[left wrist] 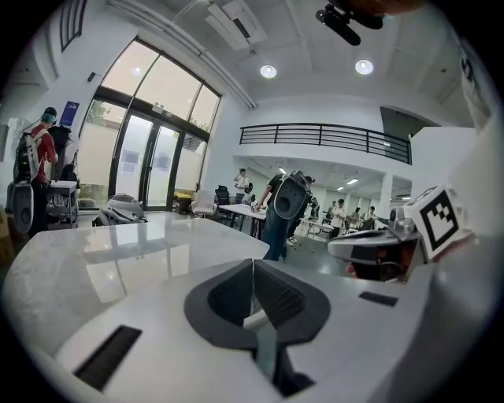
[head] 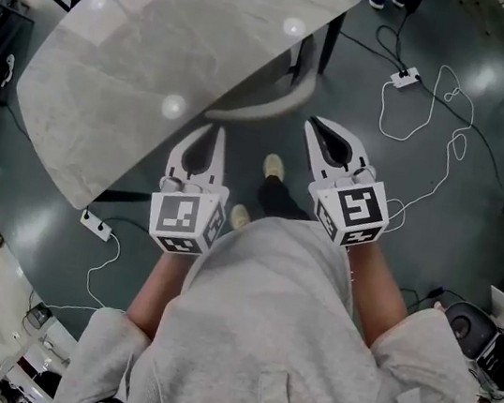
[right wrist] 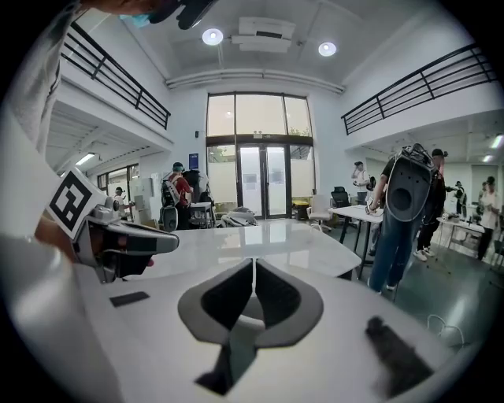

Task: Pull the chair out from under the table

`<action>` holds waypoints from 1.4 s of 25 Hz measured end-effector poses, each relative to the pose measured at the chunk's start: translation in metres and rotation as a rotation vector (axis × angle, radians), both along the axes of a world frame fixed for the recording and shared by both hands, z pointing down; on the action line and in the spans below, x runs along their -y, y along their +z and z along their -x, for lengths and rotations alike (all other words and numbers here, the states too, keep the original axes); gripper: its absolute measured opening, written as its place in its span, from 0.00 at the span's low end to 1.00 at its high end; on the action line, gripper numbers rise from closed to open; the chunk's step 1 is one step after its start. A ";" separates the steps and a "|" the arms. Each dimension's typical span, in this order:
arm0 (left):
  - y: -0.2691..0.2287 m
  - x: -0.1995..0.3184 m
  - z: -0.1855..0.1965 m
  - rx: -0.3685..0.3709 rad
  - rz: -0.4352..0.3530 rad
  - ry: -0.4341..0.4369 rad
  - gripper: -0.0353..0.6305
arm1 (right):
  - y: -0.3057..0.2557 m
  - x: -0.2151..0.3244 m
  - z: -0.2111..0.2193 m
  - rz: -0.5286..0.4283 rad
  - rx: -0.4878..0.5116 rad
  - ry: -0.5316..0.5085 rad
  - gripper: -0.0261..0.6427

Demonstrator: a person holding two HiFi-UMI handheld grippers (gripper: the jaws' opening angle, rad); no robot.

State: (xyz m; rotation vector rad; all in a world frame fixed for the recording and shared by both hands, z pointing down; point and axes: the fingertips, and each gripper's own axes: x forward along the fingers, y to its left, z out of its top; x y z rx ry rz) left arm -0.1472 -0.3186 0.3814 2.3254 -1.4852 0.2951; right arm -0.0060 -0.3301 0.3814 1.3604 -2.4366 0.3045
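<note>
L hand-held gripper [head: 214, 131], R hand-held gripper [head: 314, 125], jaws together, empty, chair [head: 282, 104] just ahead, under table [head: 142, 55]

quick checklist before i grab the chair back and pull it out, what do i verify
1. Left gripper empty: ok, nothing between its jaws.
2. Right gripper empty: ok.
3. Jaws open to take the chair back: not ok, both are shut.
4. Chair tucked under the table: ok, only its curved back shows past the edge.
5. Contact with the chair back: not ok, neither gripper view shows it at the jaws.
6. Pull path free: cannot tell; a white cable lies on the floor to the right.
</note>
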 end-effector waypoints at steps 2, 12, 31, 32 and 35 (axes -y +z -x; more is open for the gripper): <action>0.003 0.010 -0.002 0.006 0.008 -0.005 0.08 | 0.004 0.013 -0.002 0.008 -0.009 -0.017 0.08; 0.049 0.058 -0.033 0.123 0.120 0.072 0.08 | 0.045 0.072 -0.021 0.101 -0.112 -0.150 0.08; 0.211 0.033 -0.051 0.628 0.561 0.709 0.45 | 0.227 0.057 -0.012 0.323 -0.738 -1.040 0.33; 0.219 0.033 -0.049 0.663 0.569 0.740 0.45 | 0.236 0.057 -0.009 0.340 -0.771 -1.067 0.33; 0.241 0.037 -0.045 0.707 0.636 0.815 0.45 | 0.263 0.062 0.000 0.380 -0.861 -1.125 0.33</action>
